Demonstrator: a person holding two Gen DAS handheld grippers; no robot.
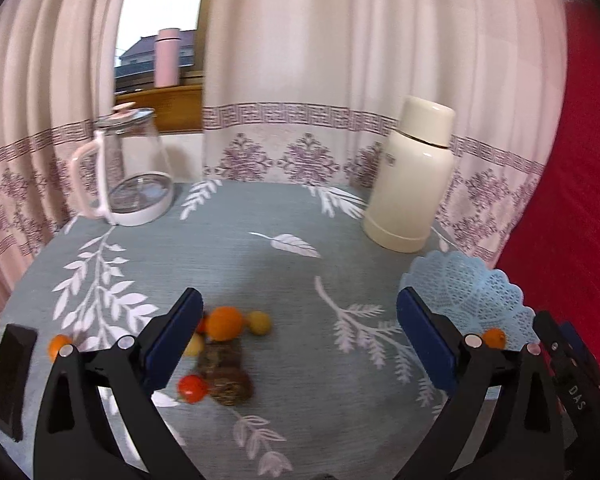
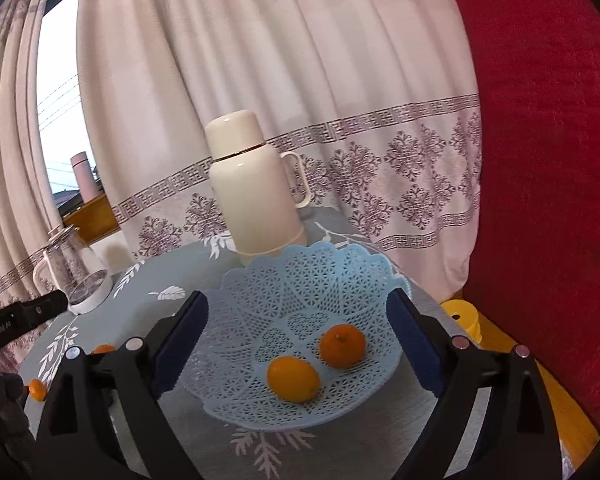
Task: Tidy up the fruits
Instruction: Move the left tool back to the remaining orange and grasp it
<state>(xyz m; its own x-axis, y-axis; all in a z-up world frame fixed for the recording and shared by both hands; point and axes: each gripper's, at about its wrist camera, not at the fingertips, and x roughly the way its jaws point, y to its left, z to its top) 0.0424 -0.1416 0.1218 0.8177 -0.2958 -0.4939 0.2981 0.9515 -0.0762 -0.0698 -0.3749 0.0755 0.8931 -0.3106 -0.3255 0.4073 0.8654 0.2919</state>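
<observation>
In the left wrist view, loose fruit lies on the grey-green leaf-print tablecloth (image 1: 284,208): an orange (image 1: 224,322), a small yellow fruit (image 1: 260,322), a red fruit (image 1: 192,388) and a brown lump (image 1: 226,378), all blurred. Another orange (image 1: 58,346) lies apart at the left. My left gripper (image 1: 300,296) hovers open over this cluster, holding nothing. A light blue lattice basket (image 2: 300,264) holds two oranges (image 2: 294,378) (image 2: 342,346). My right gripper (image 2: 298,298) stands open above the basket with nothing between its fingers.
A cream thermos (image 2: 252,192) stands just behind the basket. A glass jug (image 1: 128,168) sits at the table's far left. A black flat object (image 1: 10,380) lies at the near left edge. Curtains hang behind; a red cushion (image 2: 540,160) and a yellow object (image 2: 460,316) are to the right.
</observation>
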